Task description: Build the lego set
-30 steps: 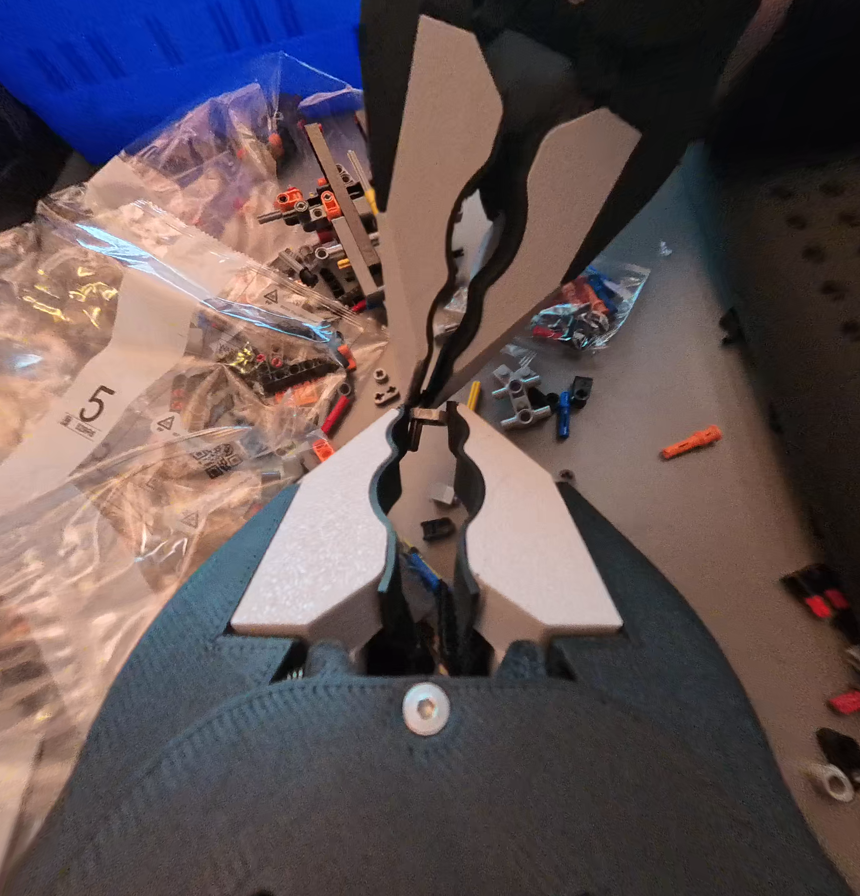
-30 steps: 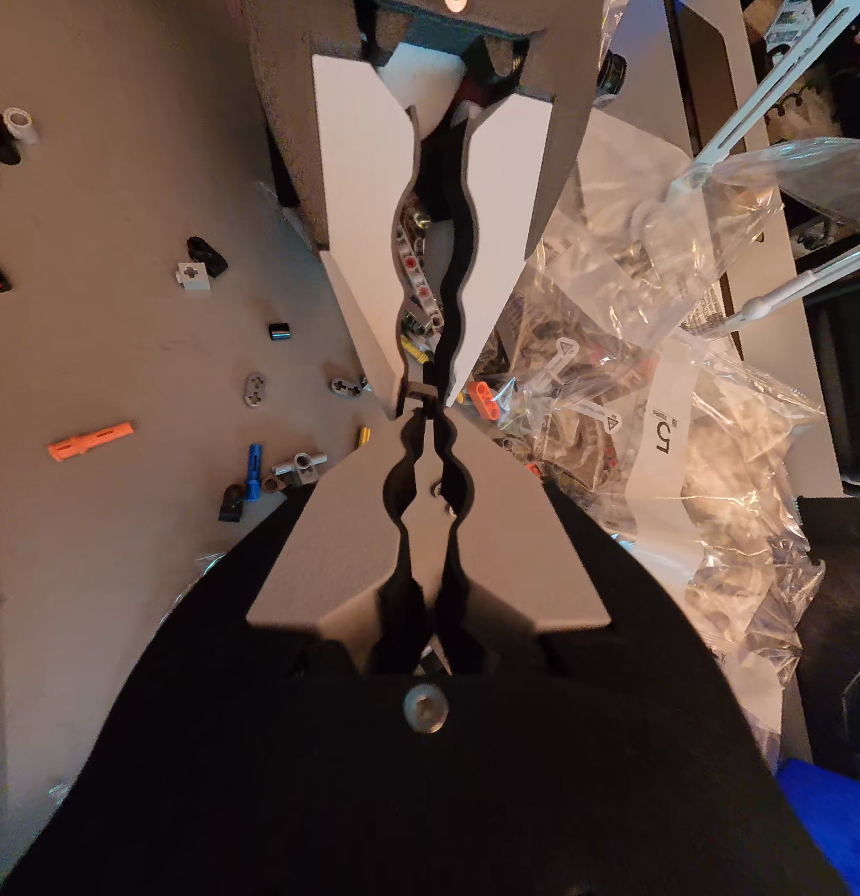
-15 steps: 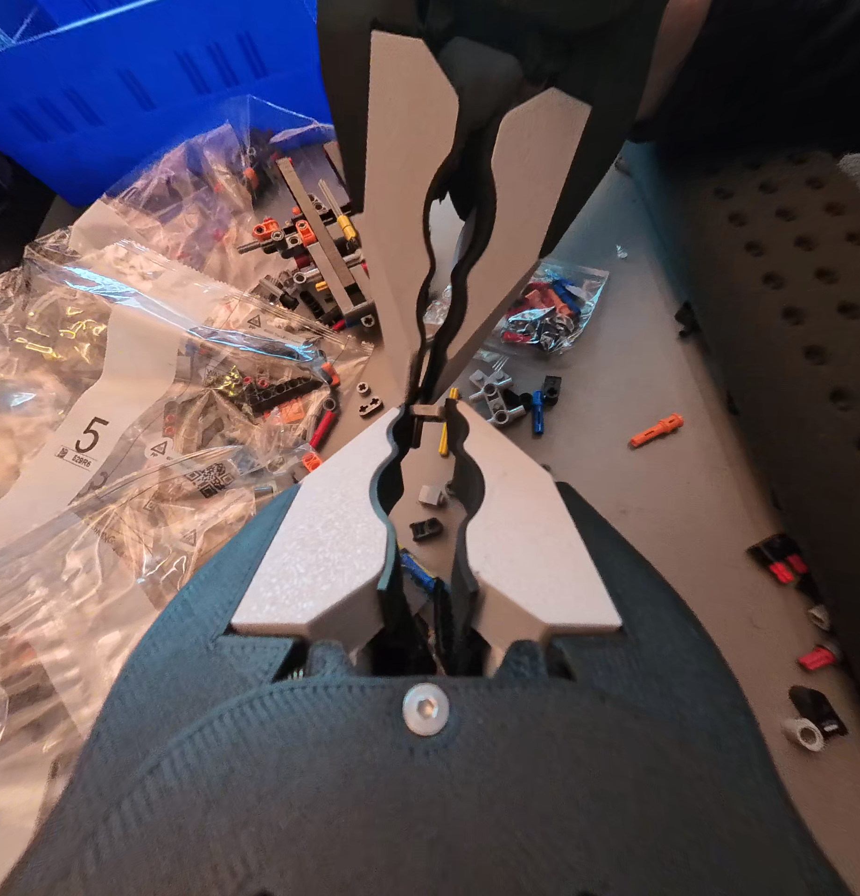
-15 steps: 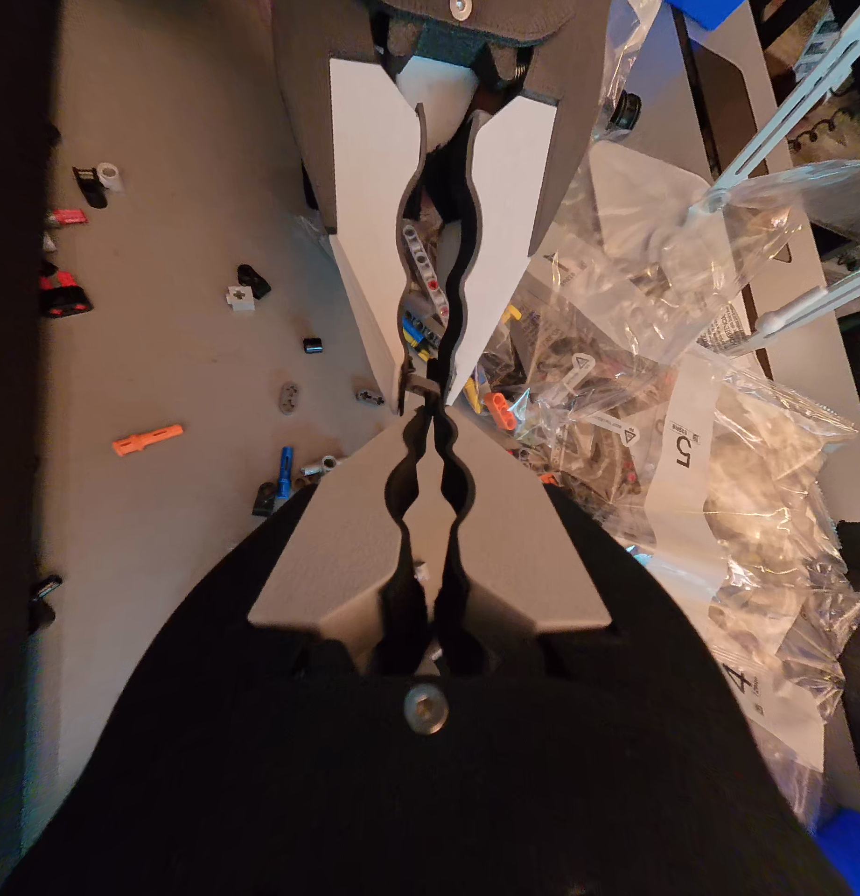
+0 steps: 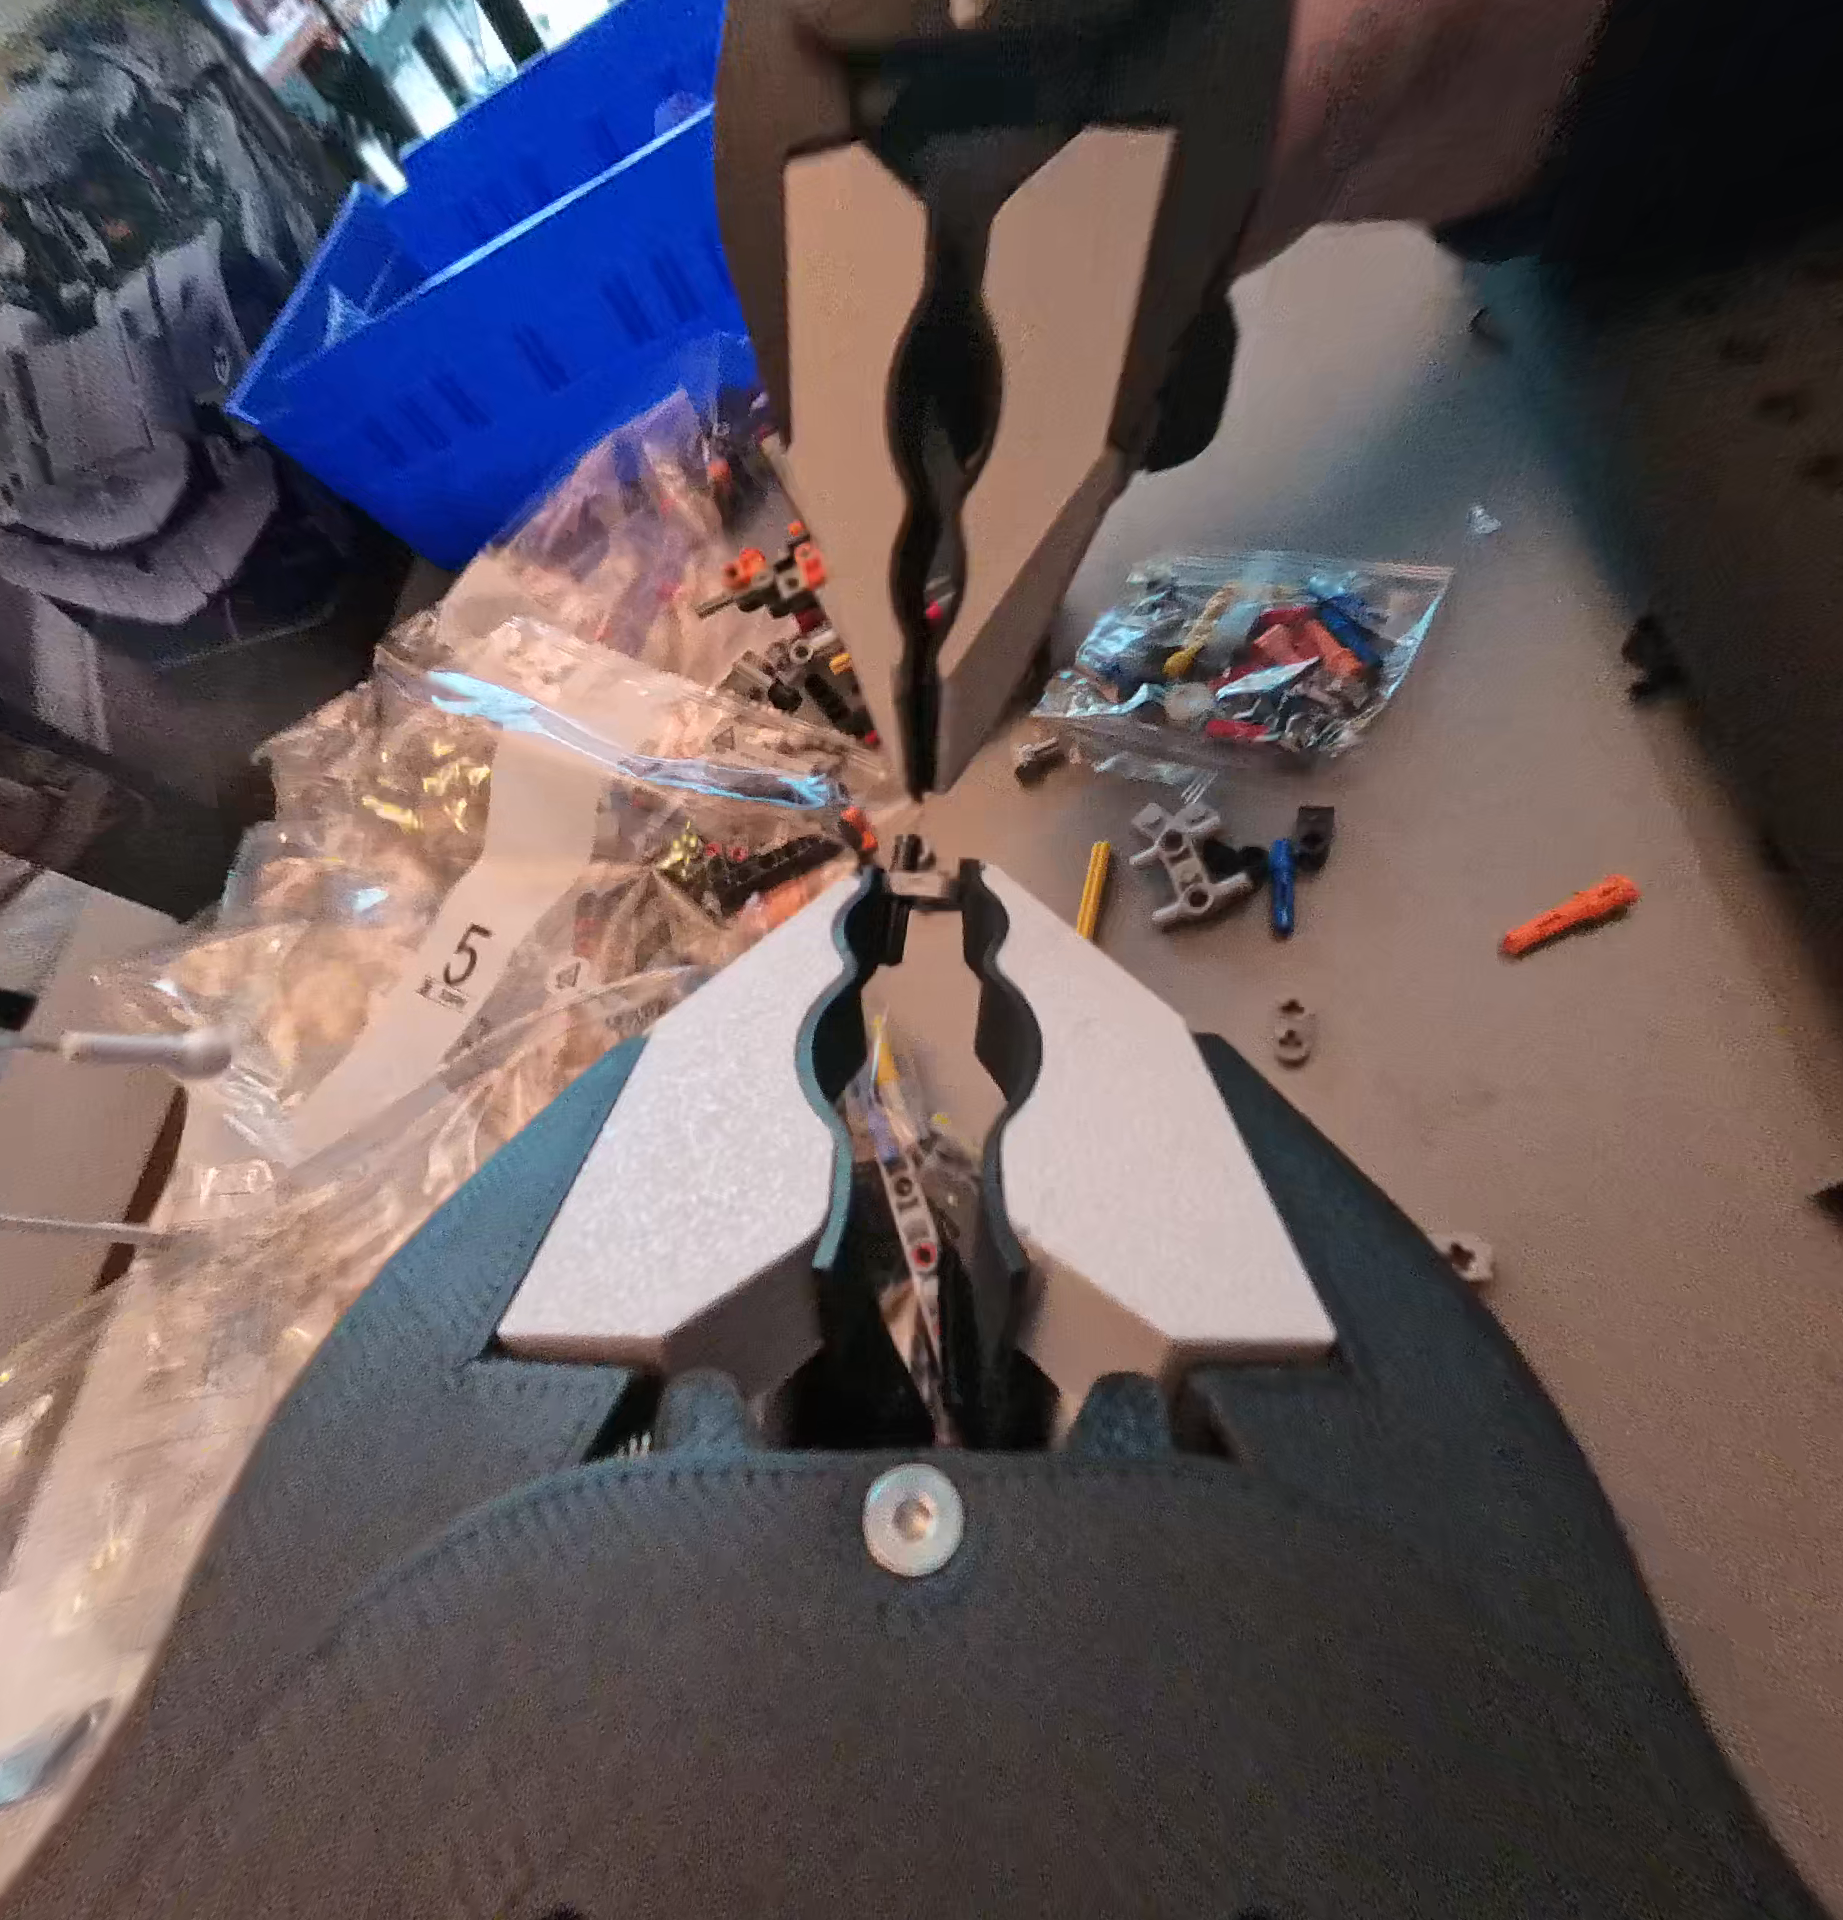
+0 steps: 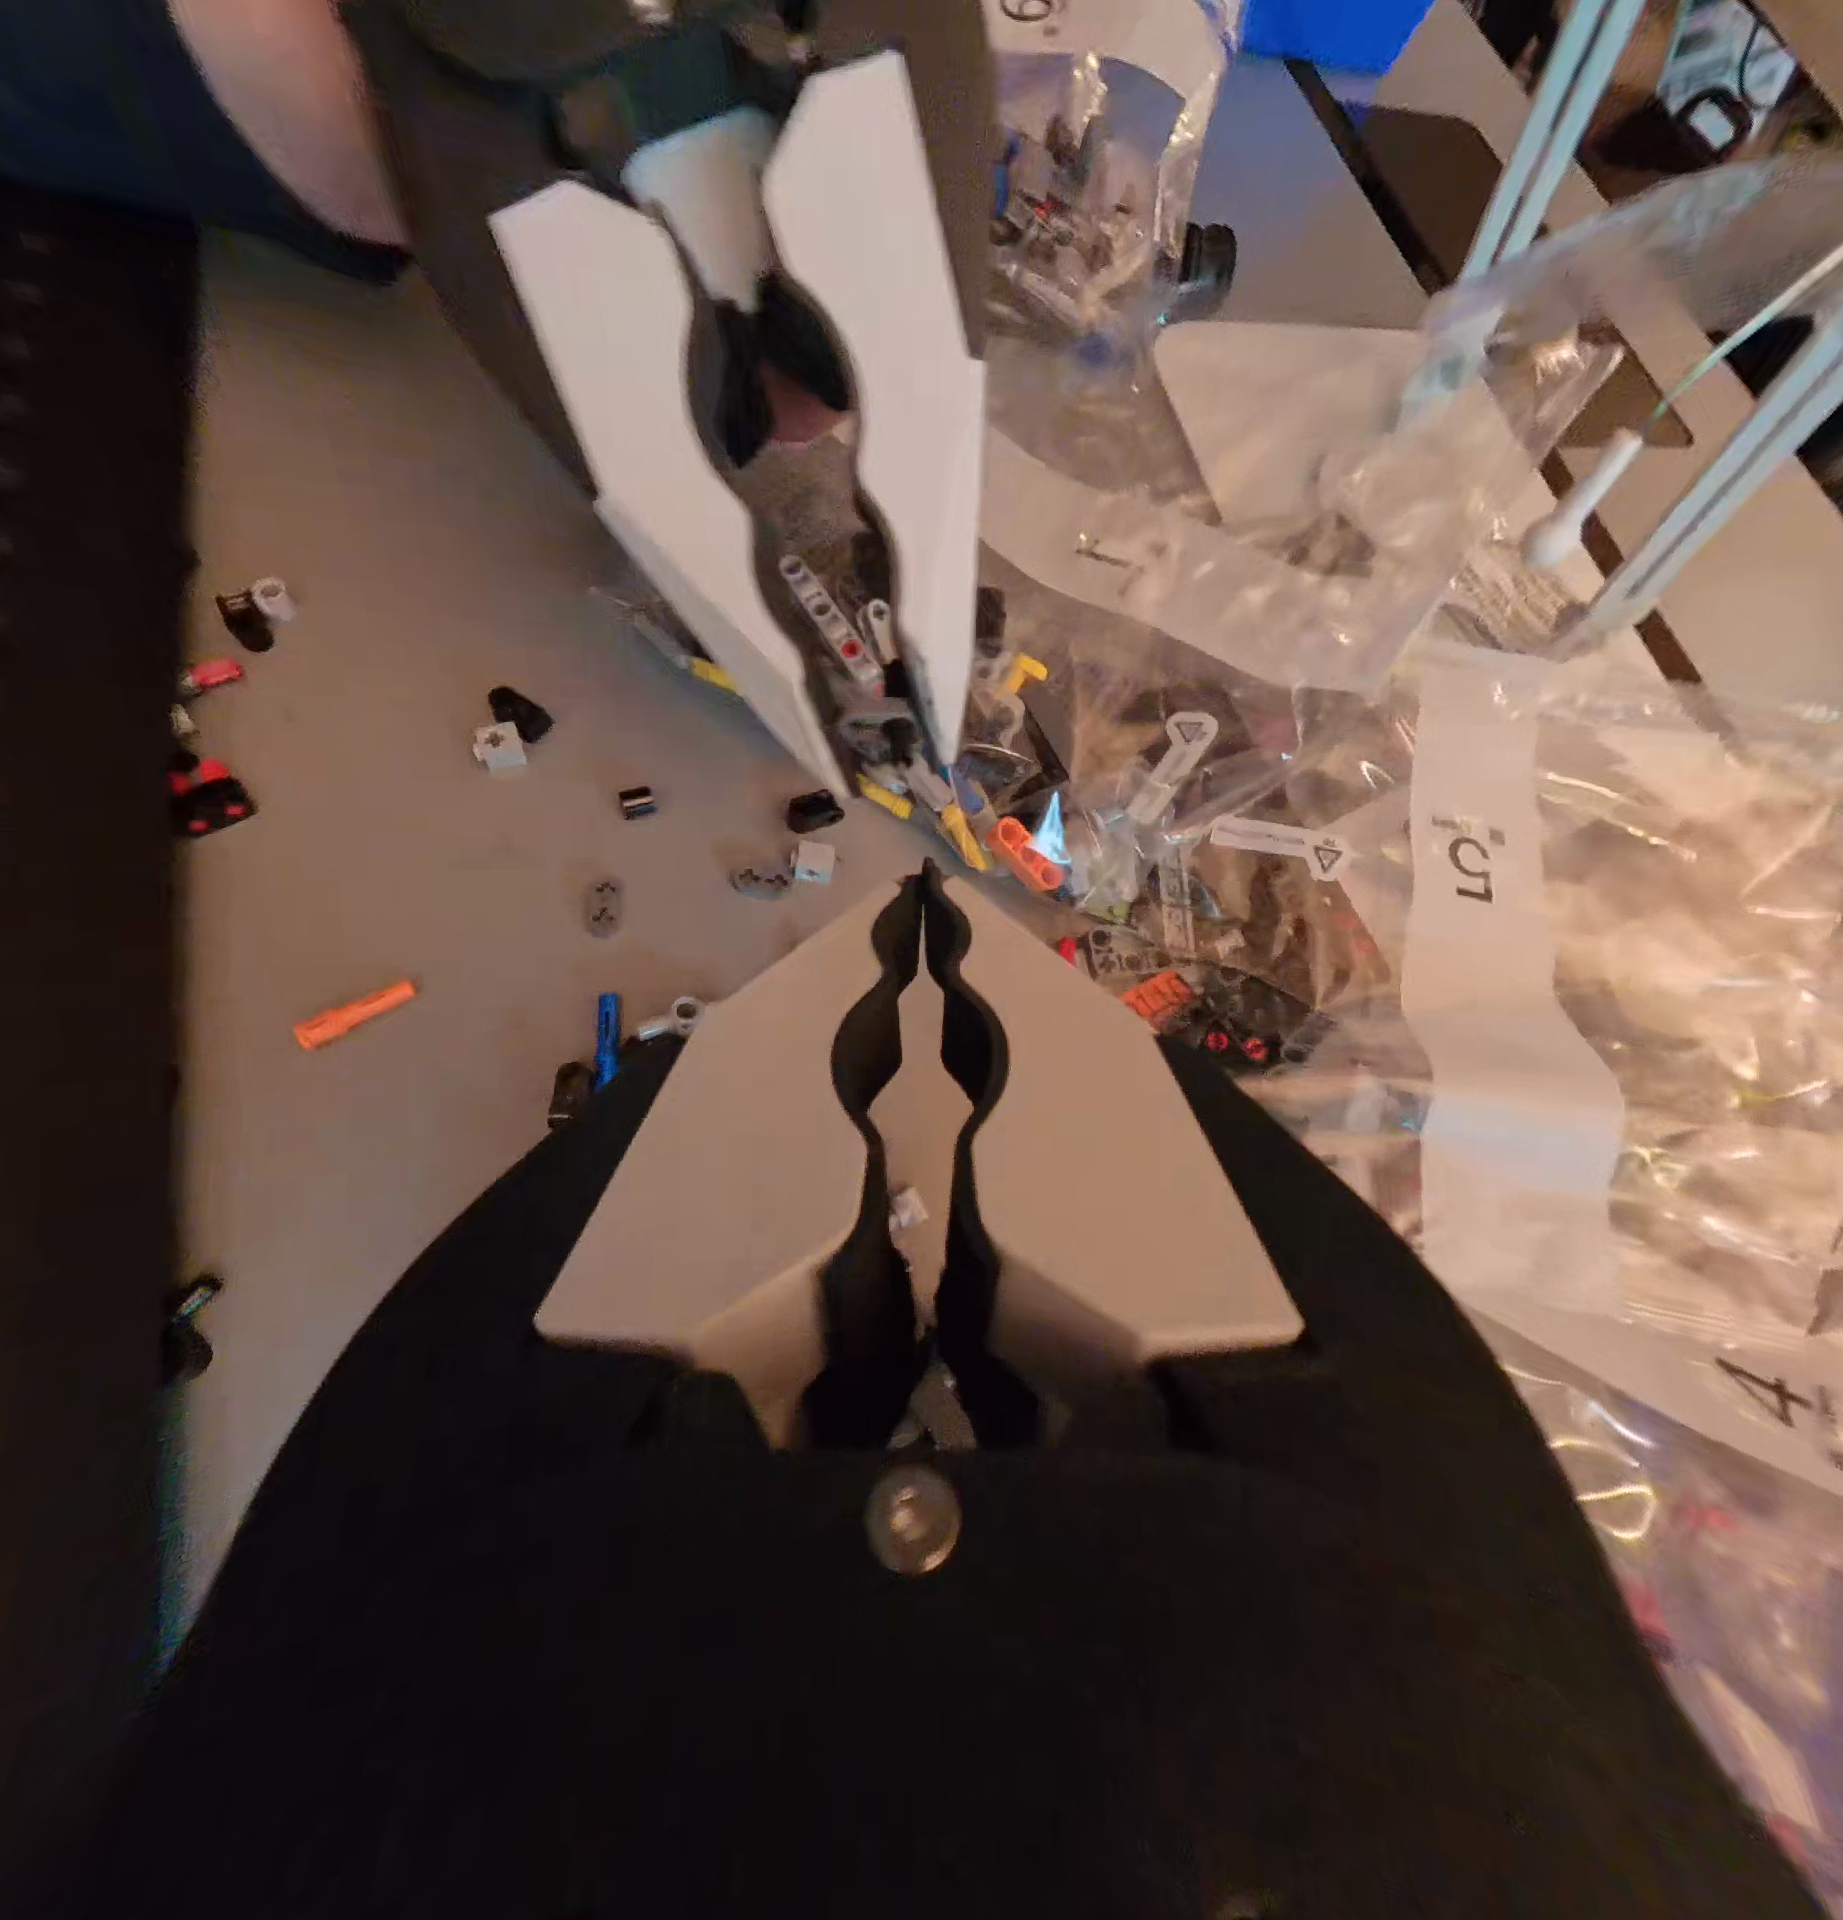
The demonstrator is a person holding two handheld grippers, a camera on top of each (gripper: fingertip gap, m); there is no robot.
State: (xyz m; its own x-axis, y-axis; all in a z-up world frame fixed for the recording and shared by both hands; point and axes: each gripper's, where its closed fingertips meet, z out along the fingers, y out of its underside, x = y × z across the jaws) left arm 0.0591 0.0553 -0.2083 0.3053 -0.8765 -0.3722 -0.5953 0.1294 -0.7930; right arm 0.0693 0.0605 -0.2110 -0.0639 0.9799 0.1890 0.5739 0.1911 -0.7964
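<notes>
Grey tabletop (image 5: 1519, 1143) is lying under both grippers. Left gripper (image 5: 922, 883) is pinching a small grey piece (image 5: 919, 881) by its tips; right gripper (image 6: 924, 878) is pressed together, seemingly empty, just opposite. A nudge could be popping the piece loose into the parts bags (image 5: 429, 831) leftward.

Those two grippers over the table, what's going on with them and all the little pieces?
A person is building a Lego set with two handheld grippers. The left gripper pinches a small grey-and-black Lego piece at its fingertips. The right gripper is shut and appears empty, its tip just opposite. Loose pieces, including an orange pin, and clear parts bags lie on the grey table.
</notes>
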